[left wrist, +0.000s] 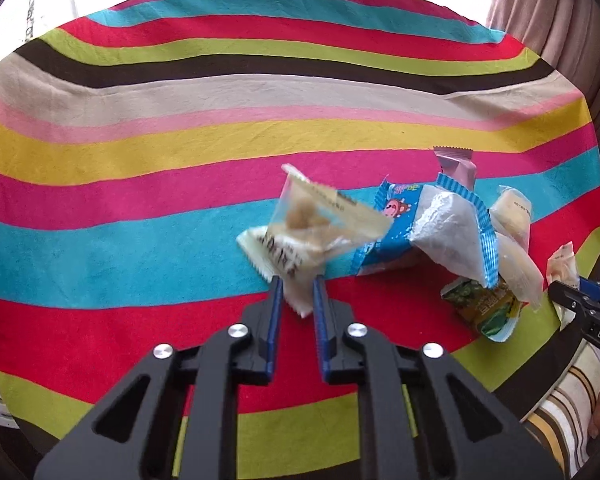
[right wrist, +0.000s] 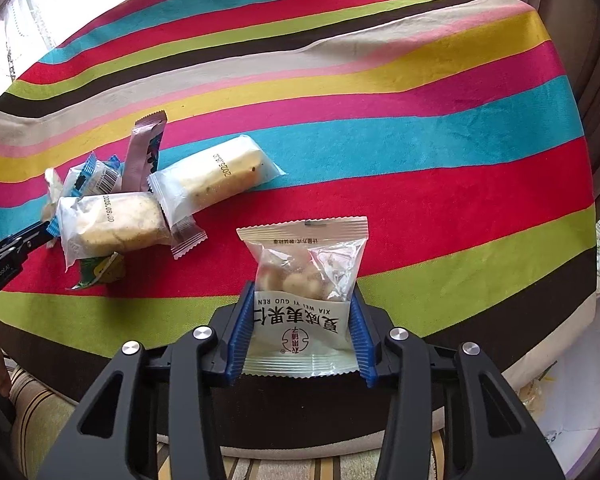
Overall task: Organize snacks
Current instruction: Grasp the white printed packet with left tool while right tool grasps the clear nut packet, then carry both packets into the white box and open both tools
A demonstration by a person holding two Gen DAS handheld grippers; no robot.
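Fingers of the left gripper [left wrist: 296,292] clamped on a nut packet [left wrist: 300,236] lifted over the striped cloth [left wrist: 140,184], left of the snack pile [left wrist: 460,232]; right gripper [right wrist: 300,320] fingers pressed against both sides of a second nut packet [right wrist: 304,280], right of that pile.

Counting two nut packets [right wrist: 306,280], two cake bars [right wrist: 220,172] in clear wrappers, and what is looking like two blue-edged packets [left wrist: 388,220]. Also counting one pink wrapper [right wrist: 146,148], one green packet [left wrist: 484,308] and one striped cloth [left wrist: 140,160].
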